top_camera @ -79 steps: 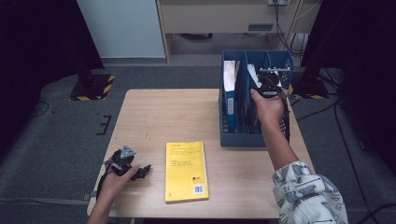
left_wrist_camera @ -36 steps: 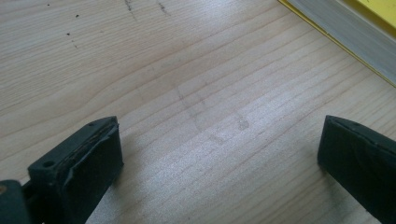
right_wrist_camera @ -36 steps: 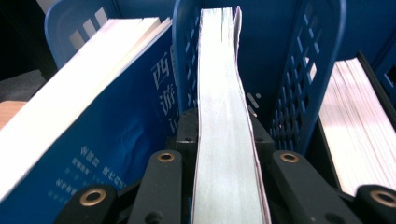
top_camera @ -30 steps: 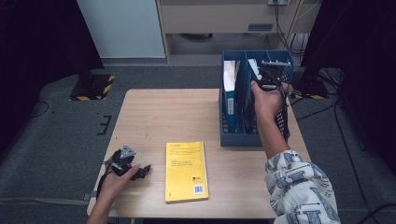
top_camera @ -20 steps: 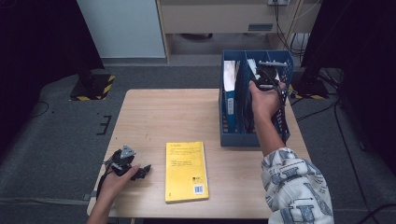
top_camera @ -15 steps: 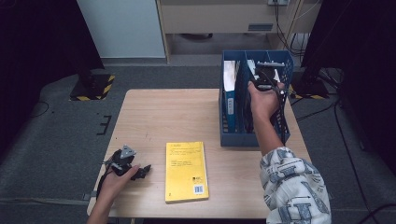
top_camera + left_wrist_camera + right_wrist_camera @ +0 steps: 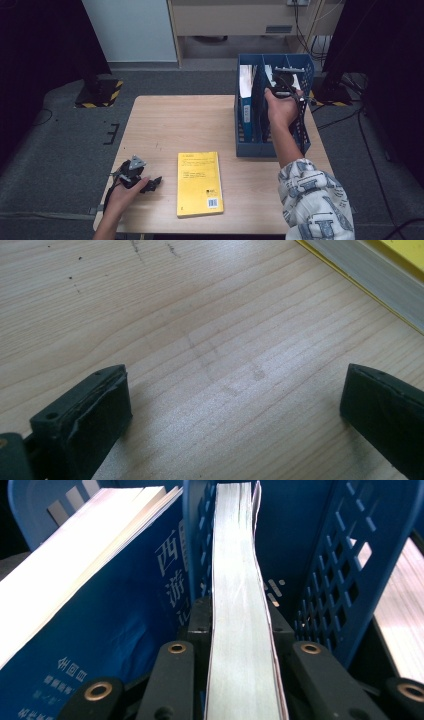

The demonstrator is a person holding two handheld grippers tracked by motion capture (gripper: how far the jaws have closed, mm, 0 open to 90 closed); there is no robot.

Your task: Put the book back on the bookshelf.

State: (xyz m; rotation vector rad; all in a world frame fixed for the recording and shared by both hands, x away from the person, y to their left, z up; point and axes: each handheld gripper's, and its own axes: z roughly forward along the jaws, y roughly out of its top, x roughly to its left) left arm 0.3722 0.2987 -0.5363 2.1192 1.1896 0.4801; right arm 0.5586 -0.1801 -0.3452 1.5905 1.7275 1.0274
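Note:
A blue file rack with three slots stands at the table's right side. In the high view my right gripper hangs over its middle slot. In the right gripper view the gripper is shut on the page edge of an upright book. A blue book leans in the neighbouring slot. A yellow book lies flat near the table's front edge. Just left of it my left gripper rests on the wood. Its jaws stand open with nothing between them.
Another book's pale pages show in the slot beyond the perforated blue divider. The yellow book's edge lies close ahead of the left gripper. The wooden table has bare room at its middle and left.
The right hand has drifted slightly left and toward the rack's far end with the book still gripped. The left hand and the yellow book have stayed put.

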